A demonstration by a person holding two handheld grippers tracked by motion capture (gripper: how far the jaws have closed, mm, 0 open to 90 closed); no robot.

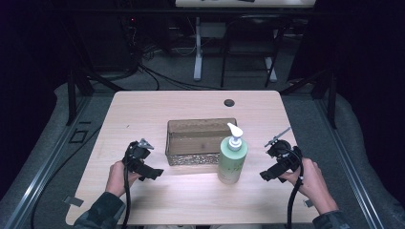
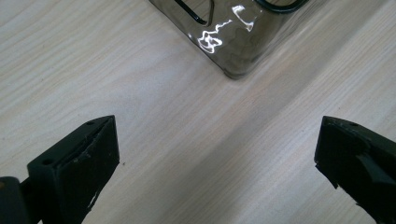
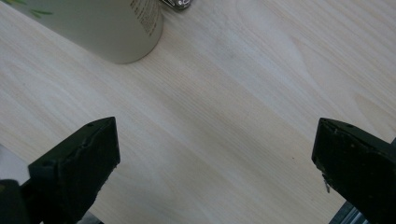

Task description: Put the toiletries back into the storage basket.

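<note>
Where the light falls brightest on the tabletop, one pale green pump bottle stands upright near the middle, its white pump head pointing up and to the right. Its far-left side stands just beside, perhaps touching, the near right corner of one smoky translucent rectangular bin, which sits lengthwise across the centre. In the right gripper view the bottle's base shows at the far left, well ahead of the jaws. The right gripper hovers to the right of the bottle, apart from it, jaws spread wide with nothing between them. The left gripper sits left of the bin's near corner, jaws likewise wide apart and empty; its own view shows the bin's corner ahead. One round dark hole marks the far side of the tabletop.
</note>
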